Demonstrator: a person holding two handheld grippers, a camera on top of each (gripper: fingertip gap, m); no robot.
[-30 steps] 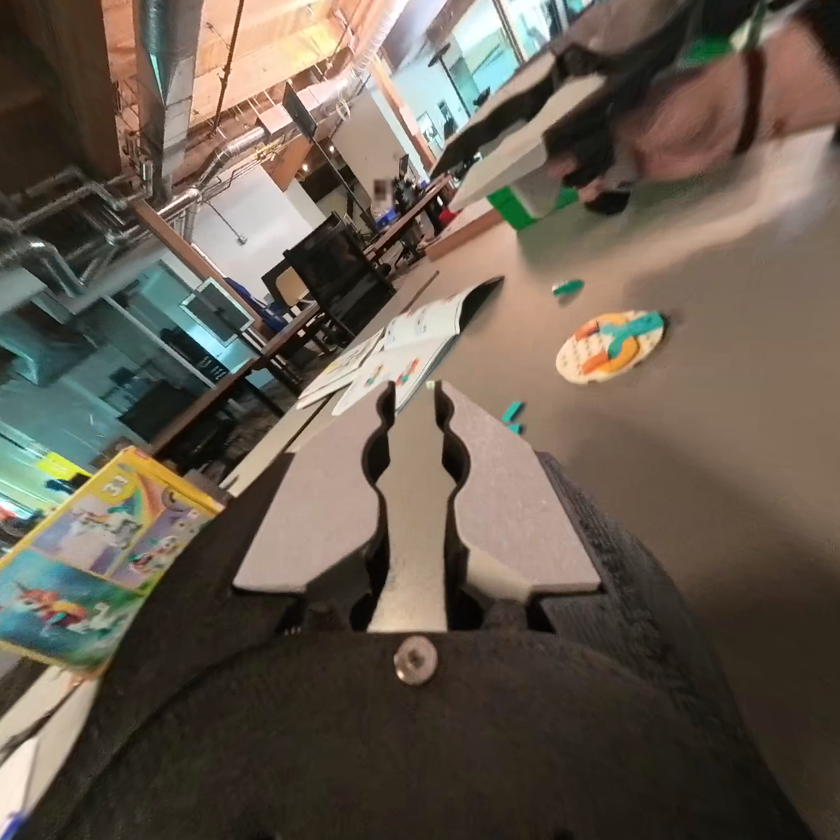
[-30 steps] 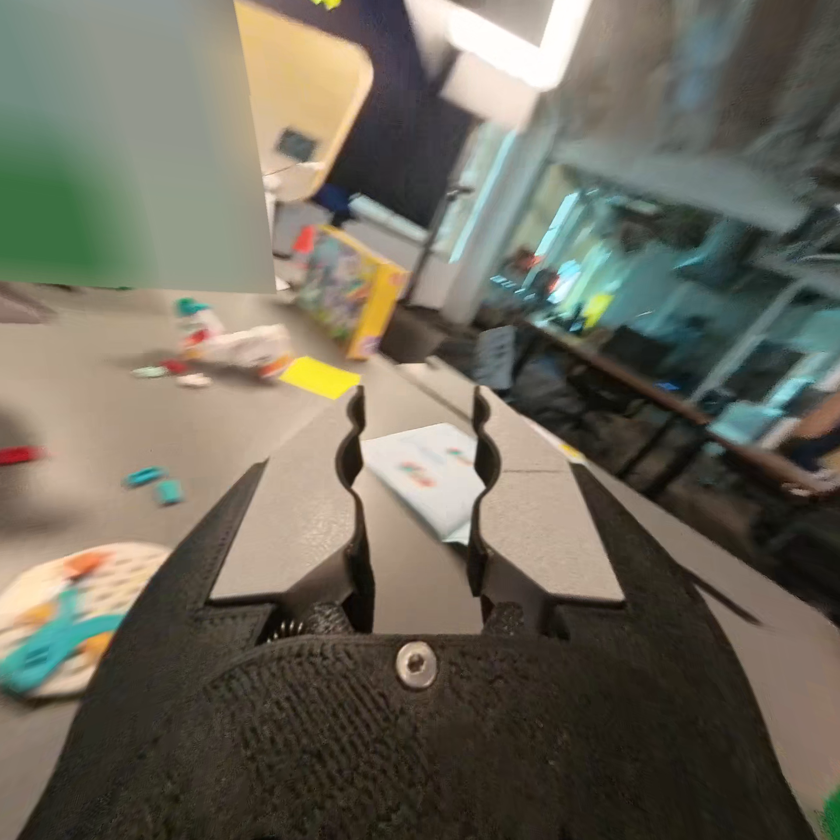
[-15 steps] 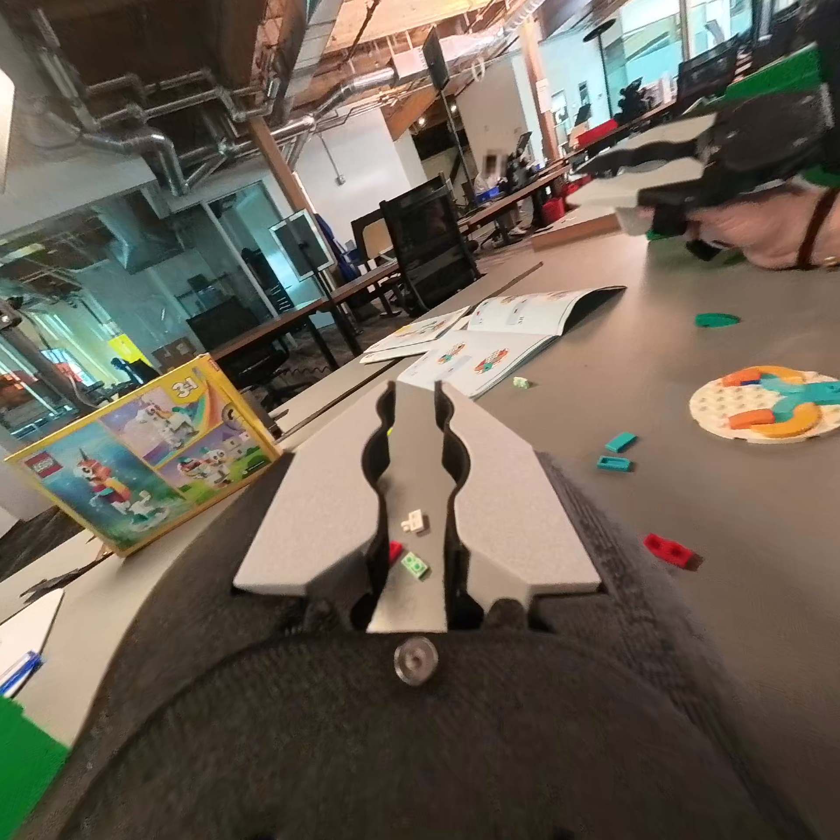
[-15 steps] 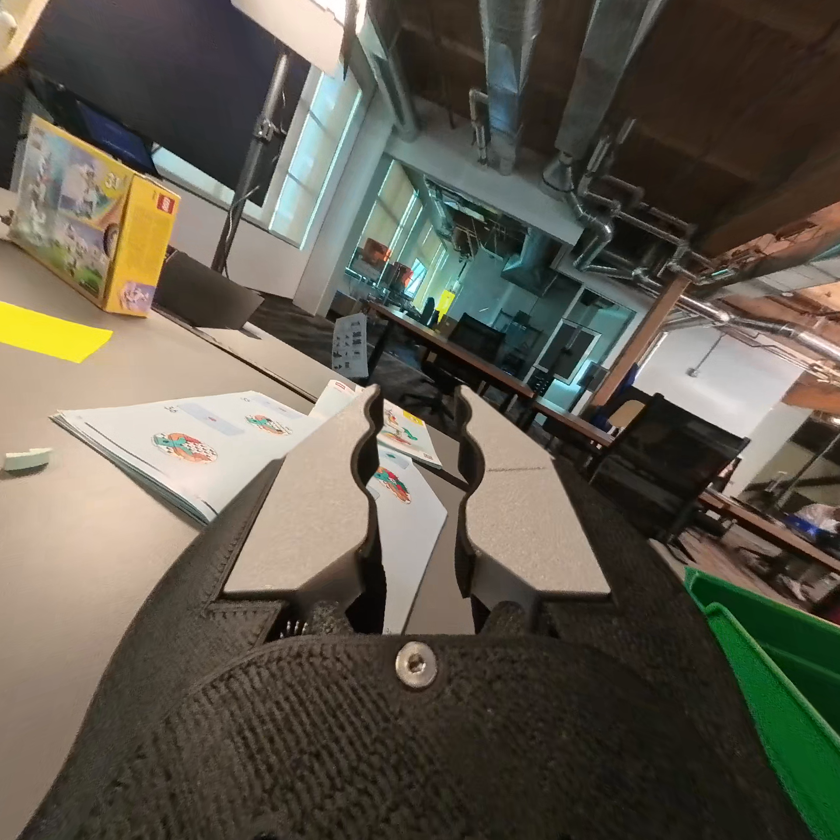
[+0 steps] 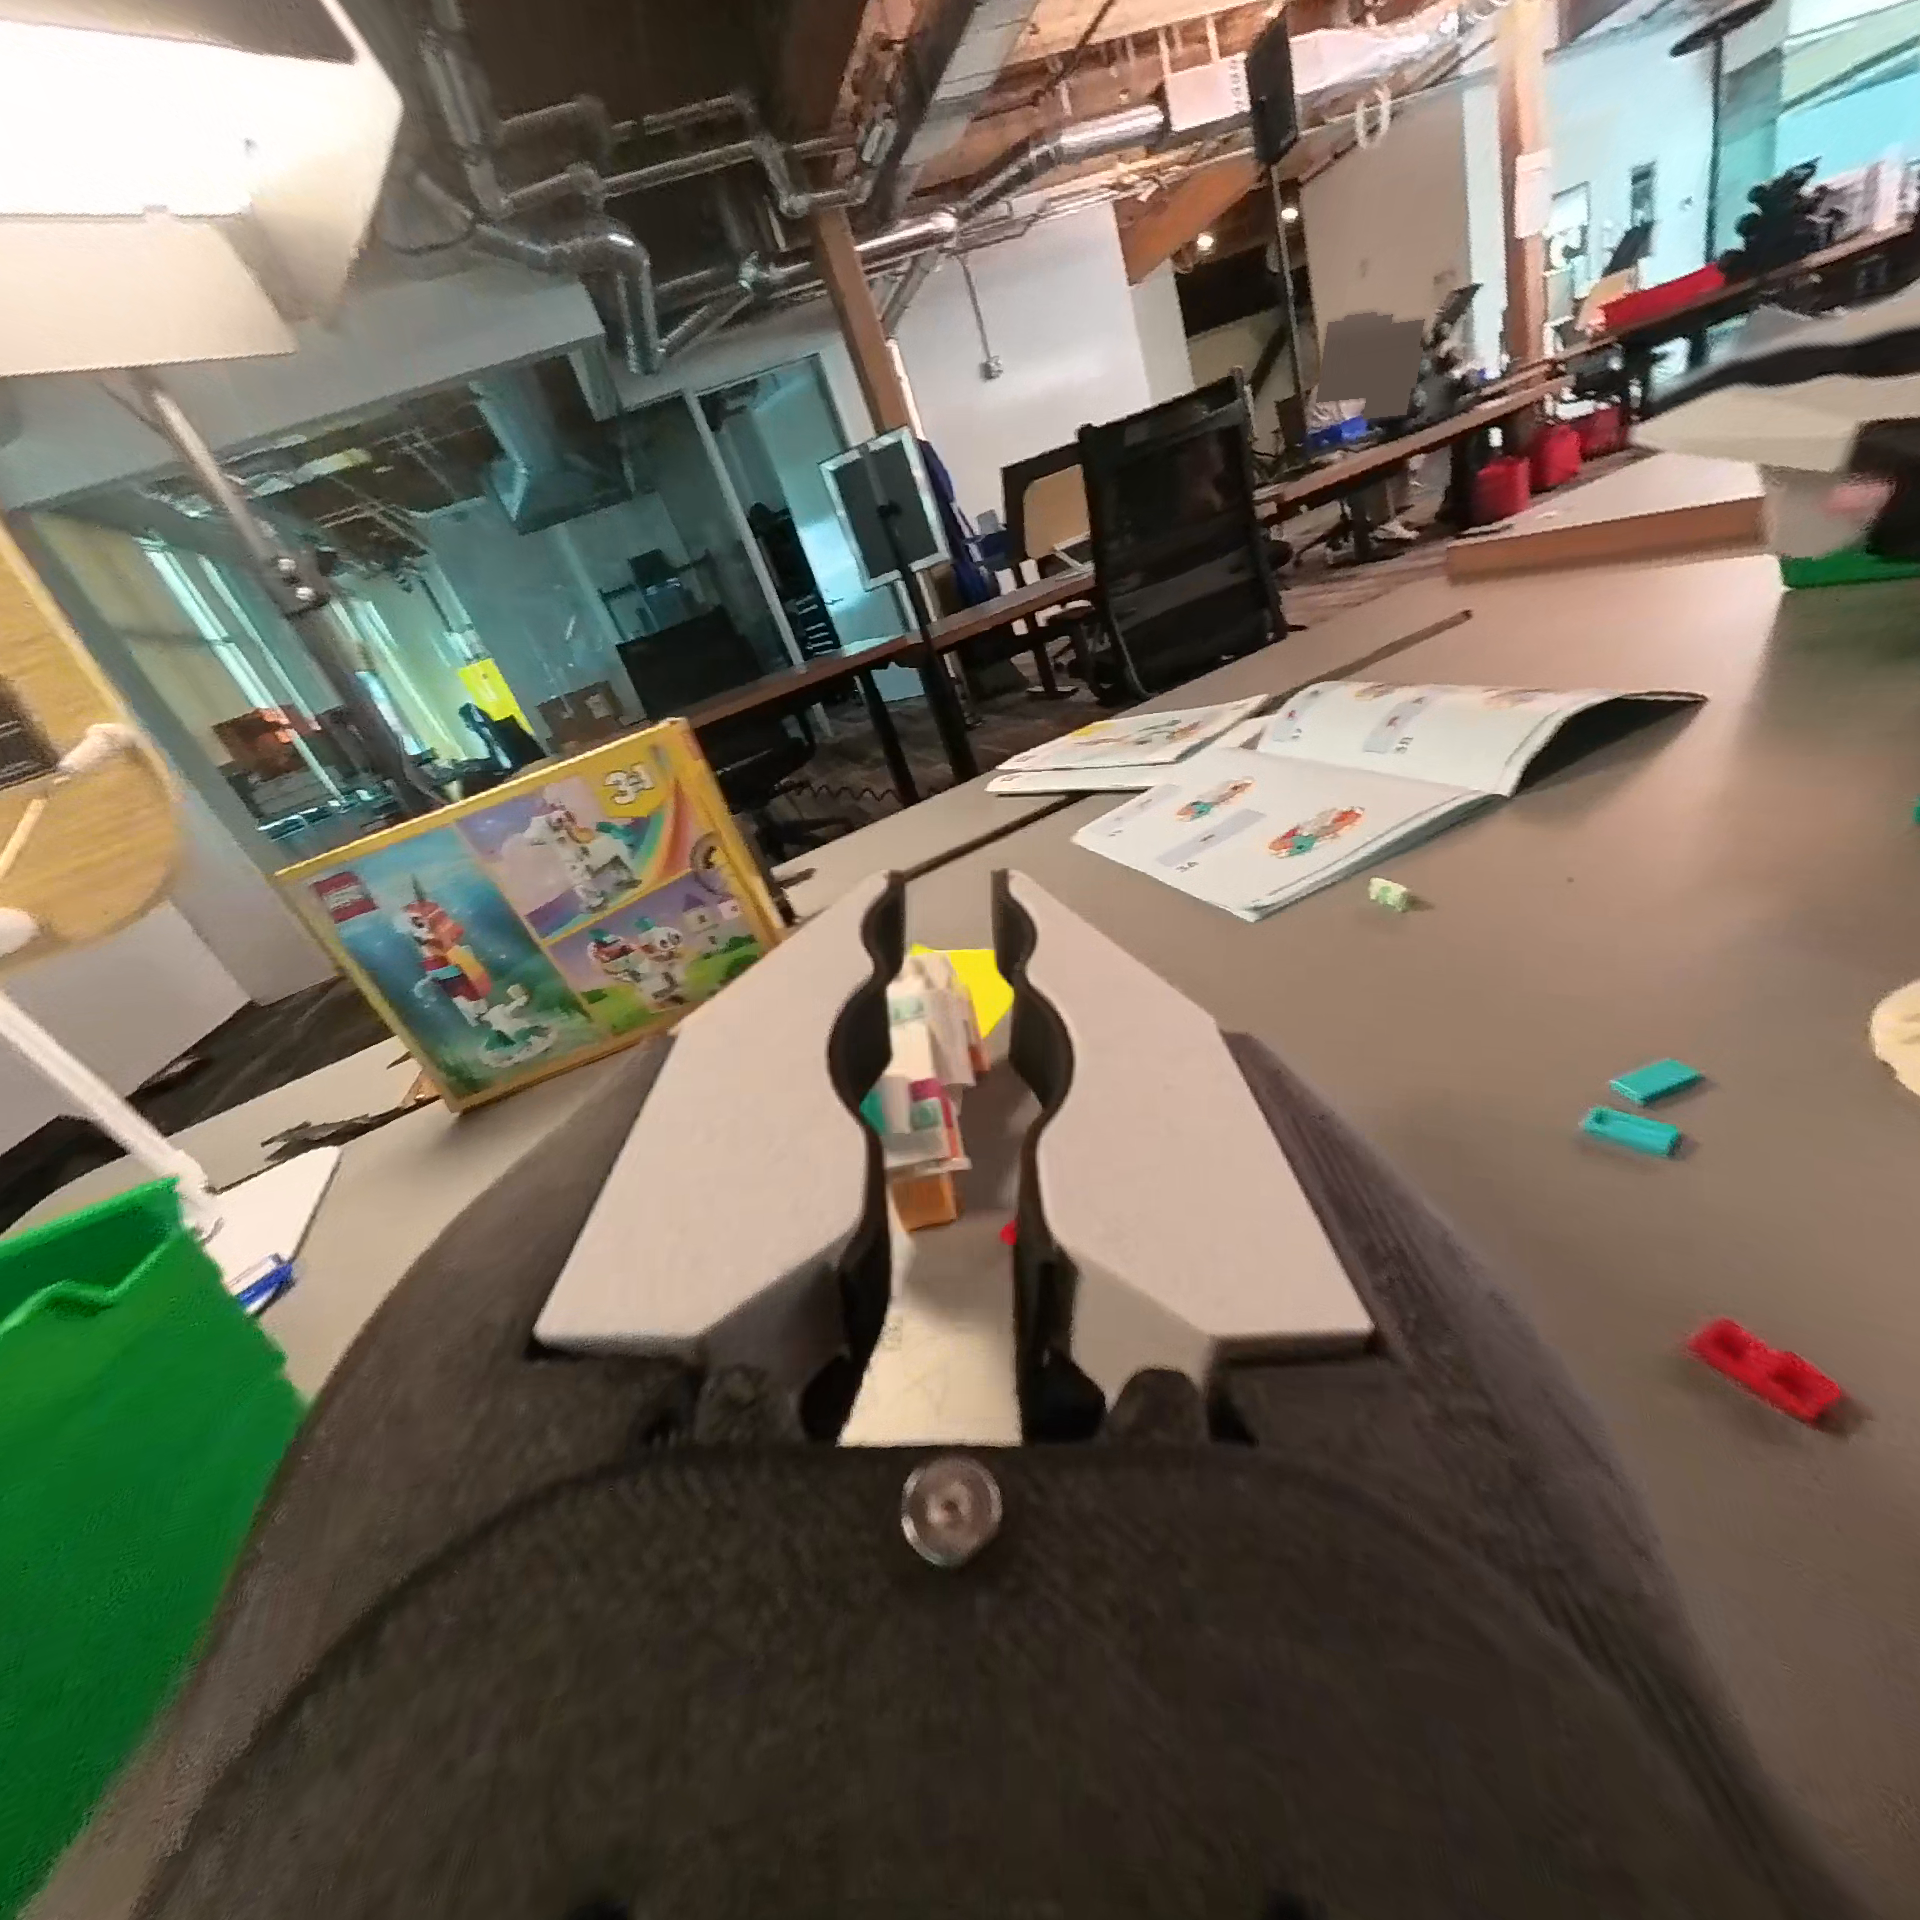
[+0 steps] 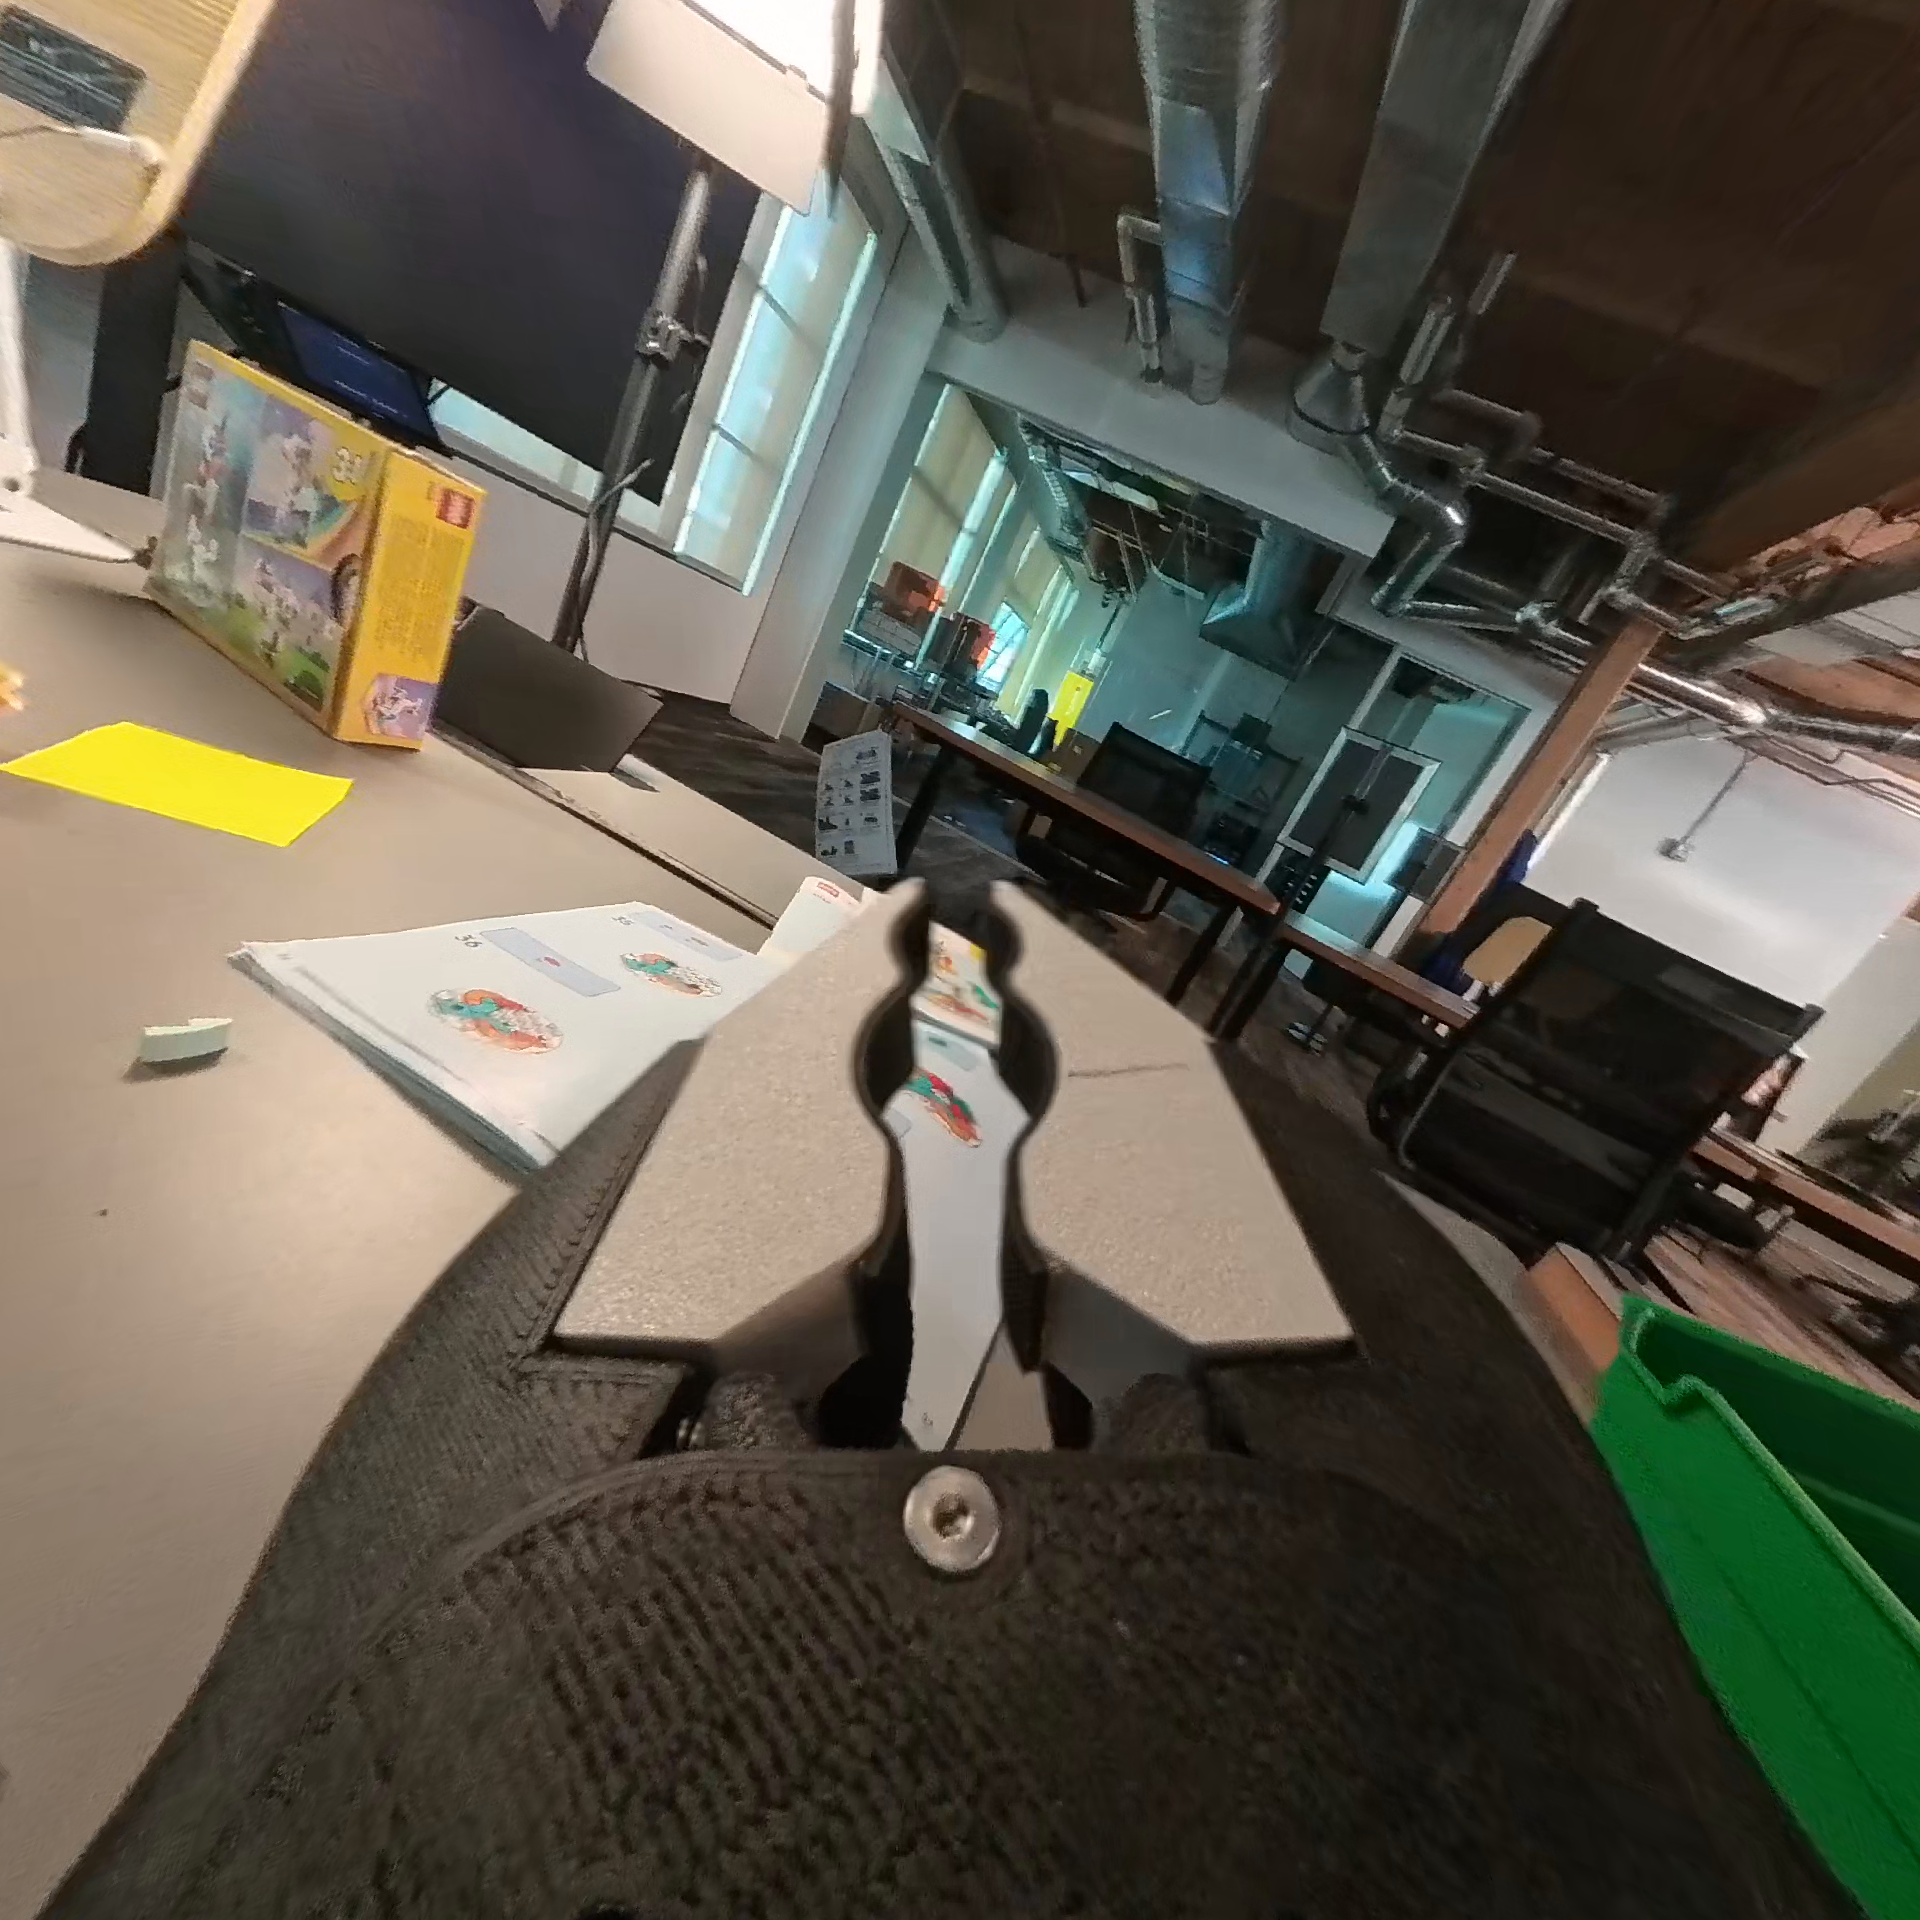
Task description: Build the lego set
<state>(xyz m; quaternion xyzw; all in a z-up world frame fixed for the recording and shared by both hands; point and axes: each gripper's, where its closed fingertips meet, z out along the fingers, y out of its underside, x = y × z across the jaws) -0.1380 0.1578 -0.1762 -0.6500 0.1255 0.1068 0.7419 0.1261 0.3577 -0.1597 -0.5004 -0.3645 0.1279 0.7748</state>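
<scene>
Two grippers, neither grasping | left gripper (image 5: 943, 894) parted, small white-and-orange brick figure (image 5: 925, 1091) upright dead ahead on grey table (image 5: 1558, 1039), nearer it | right gripper (image 6: 961, 914) parted, faces open instruction booklet (image 6: 499, 1018)

Logo & print on yellow box (image 5: 530, 925), pg nos. on booklet (image 5: 1299, 831).

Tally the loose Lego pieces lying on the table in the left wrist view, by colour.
Teal: 2, a flat tile and an upturned plate
Red: 1, a plate nearest the camera
Pale green: 1, a small piece beside the open booklet
Total: 4
Not counted: the part-built model seen between the left tool's fingers.
</scene>
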